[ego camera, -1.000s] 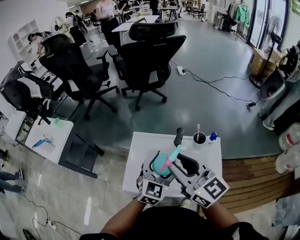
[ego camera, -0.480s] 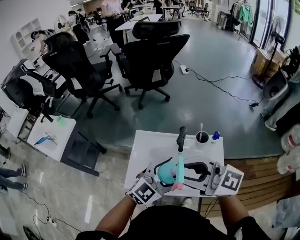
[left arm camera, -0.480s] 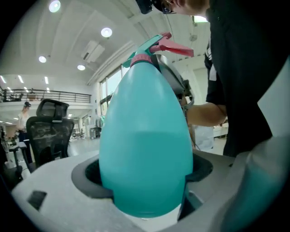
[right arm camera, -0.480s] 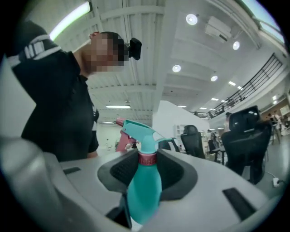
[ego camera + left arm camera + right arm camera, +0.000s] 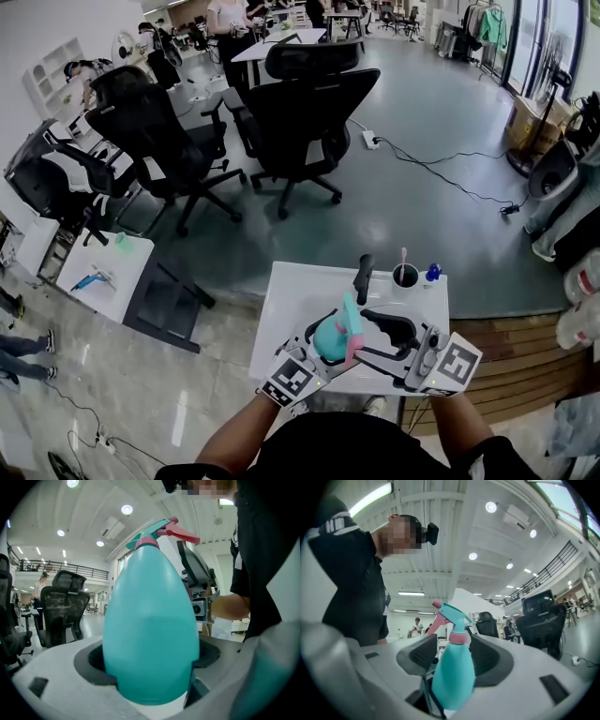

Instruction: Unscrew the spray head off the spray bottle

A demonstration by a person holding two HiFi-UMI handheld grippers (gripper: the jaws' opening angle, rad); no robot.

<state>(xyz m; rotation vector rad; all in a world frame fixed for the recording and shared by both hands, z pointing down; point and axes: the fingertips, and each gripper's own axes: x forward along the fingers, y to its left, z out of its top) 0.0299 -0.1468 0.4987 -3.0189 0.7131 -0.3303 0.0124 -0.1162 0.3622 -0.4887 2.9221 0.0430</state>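
Teal bottle [image 5: 150, 620] in left hand-held gripper [image 5: 149, 665]

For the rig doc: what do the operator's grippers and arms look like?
The left gripper and right gripper: light grey bodies, dark curved jaws, white cubes with black square markers. Short black sleeves. Right jaws have just been opening, spray bottle between them.

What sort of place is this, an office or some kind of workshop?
Most likely a large open-plan office or lab. Black swivel chairs stand on a wide floor, white desks fill the back, and a power strip with trailing cables lies out in the open.
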